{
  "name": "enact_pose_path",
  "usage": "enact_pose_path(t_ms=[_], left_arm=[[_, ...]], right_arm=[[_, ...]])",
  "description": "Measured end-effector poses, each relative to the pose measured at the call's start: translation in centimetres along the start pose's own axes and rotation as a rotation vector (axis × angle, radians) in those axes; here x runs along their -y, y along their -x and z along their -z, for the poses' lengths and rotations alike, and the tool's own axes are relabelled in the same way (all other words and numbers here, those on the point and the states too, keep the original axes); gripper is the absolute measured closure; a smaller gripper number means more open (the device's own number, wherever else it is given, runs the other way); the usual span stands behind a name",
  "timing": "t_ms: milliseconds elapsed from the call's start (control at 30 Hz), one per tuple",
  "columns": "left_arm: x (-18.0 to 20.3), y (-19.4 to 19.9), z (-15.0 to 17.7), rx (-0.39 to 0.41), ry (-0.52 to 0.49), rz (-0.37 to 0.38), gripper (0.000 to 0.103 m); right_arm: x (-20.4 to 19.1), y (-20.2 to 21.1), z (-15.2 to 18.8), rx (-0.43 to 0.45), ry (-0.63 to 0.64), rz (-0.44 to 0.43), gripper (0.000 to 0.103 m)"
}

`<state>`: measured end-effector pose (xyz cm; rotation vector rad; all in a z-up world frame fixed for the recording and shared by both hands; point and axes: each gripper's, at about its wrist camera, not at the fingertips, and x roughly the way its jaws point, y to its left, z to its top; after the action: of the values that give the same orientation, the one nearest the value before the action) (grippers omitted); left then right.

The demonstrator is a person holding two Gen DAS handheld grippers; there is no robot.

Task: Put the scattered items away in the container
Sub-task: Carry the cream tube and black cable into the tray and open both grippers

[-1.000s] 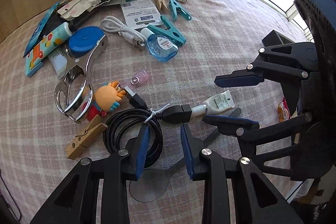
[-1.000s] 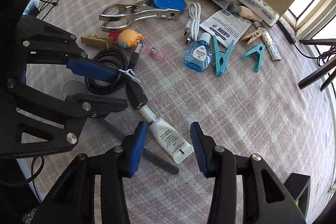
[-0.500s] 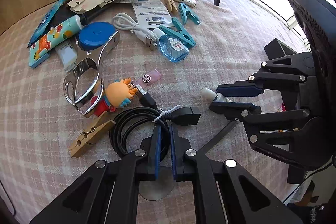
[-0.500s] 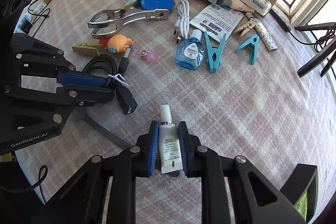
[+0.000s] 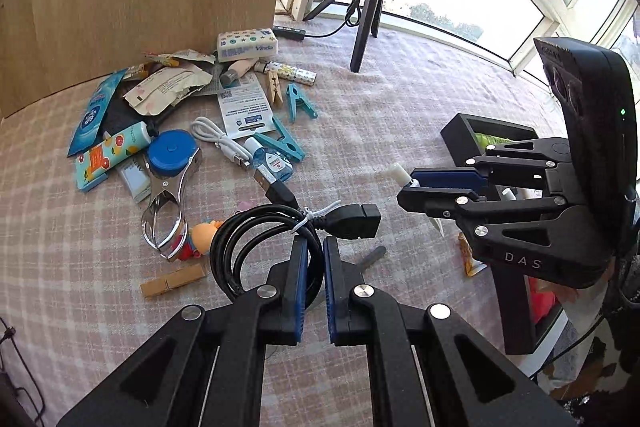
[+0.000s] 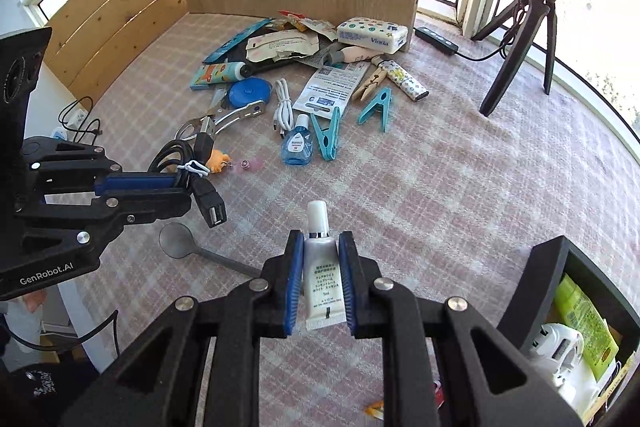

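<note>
My left gripper (image 5: 315, 247) is shut on a coiled black USB cable (image 5: 256, 239) tied with a white twist tie, and holds it clear of the checked cloth. In the right wrist view that gripper (image 6: 180, 191) shows at the left with the cable (image 6: 172, 155) hanging from it. My right gripper (image 6: 320, 243) is shut on a small white cream tube (image 6: 322, 267), cap pointing forward, held above the cloth. The black container (image 6: 536, 283) stands at the lower right with a green pack and a white item inside. It sits behind the right gripper (image 5: 408, 187) in the left wrist view.
Scattered on the cloth: a blue tape measure (image 5: 172, 151), a metal clamp (image 5: 168, 203), an eye-drop bottle (image 6: 296, 147), teal clips (image 6: 328, 139), a white cable (image 6: 282, 105), a wooden clothespin (image 5: 172, 281), a tissue pack (image 6: 372, 35). A tripod (image 6: 520, 27) stands far right, a wooden board behind.
Both grippers went from open to shut, the left on the cable and the right on the tube. Both have since risen, lifting their items off the cloth.
</note>
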<state>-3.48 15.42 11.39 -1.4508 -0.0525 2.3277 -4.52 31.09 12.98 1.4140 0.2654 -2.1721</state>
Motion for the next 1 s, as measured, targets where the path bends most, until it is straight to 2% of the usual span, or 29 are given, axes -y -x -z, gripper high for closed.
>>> enact_pose_path(t_ms=[233, 433, 767, 1000], left_arm=[[5.4, 0.4, -1.7, 0.011, -0.137, 0.012, 0.096], [10.7, -0.7, -2.8, -0.003, -0.250, 0.054, 0.096], [21.9, -4.0, -4.6, -0.042, -0.420, 0.188, 0.096], [27.6, -5.7, -3.8, -0.085, -0.521, 0.246, 0.096]], right_arm=[[4.6, 4.4, 2.6, 0.053, -0.113, 0.087, 0.085], [9.7, 8.2, 6.6, 0.080, -0.234, 0.189, 0.085], [18.9, 15.4, 16.4, 0.109, -0.524, 0.370, 0.085], [21.9, 18.0, 22.7, 0.096, -0.661, 0.445, 0.085]])
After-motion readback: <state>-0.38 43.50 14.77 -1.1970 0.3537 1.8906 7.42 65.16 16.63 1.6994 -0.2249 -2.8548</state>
